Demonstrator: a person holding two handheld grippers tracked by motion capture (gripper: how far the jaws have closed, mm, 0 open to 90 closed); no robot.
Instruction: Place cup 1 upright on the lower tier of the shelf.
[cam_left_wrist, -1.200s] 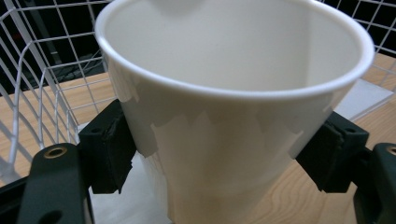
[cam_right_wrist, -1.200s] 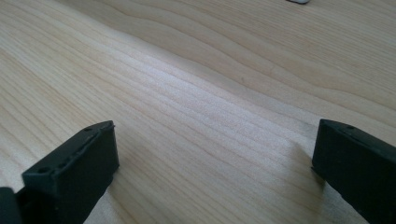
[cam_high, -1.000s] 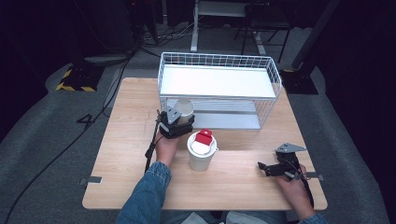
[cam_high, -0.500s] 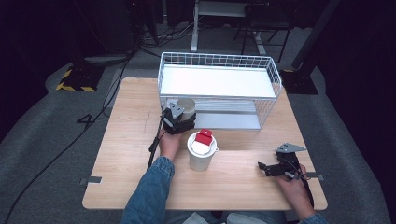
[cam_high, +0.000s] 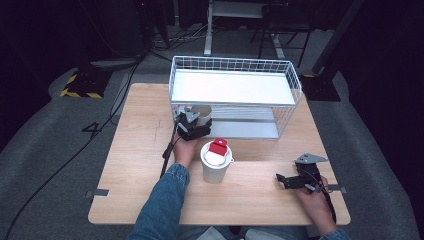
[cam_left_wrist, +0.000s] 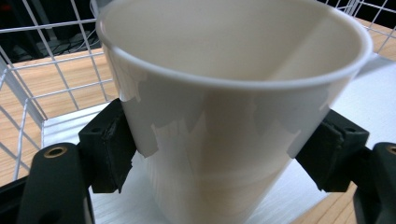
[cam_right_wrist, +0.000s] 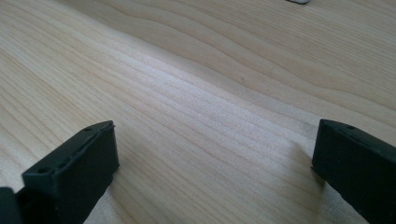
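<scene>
White paper cup (cam_left_wrist: 224, 116) sits upright between the left gripper's (cam_high: 192, 125) jaws, both pads pressed to its sides, at the open front of the wire rack's (cam_high: 295, 82) lower shelf; a lidded cup (cam_high: 216, 161) stands just behind it on the table (cam_high: 135, 150); the right gripper (cam_high: 295, 179) rests apart, jaws wide and holding nothing.

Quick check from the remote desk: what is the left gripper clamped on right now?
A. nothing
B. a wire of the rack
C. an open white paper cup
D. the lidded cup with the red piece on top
C: the left gripper has both pads pressed on the open white paper cup, at the wire rack.
</scene>
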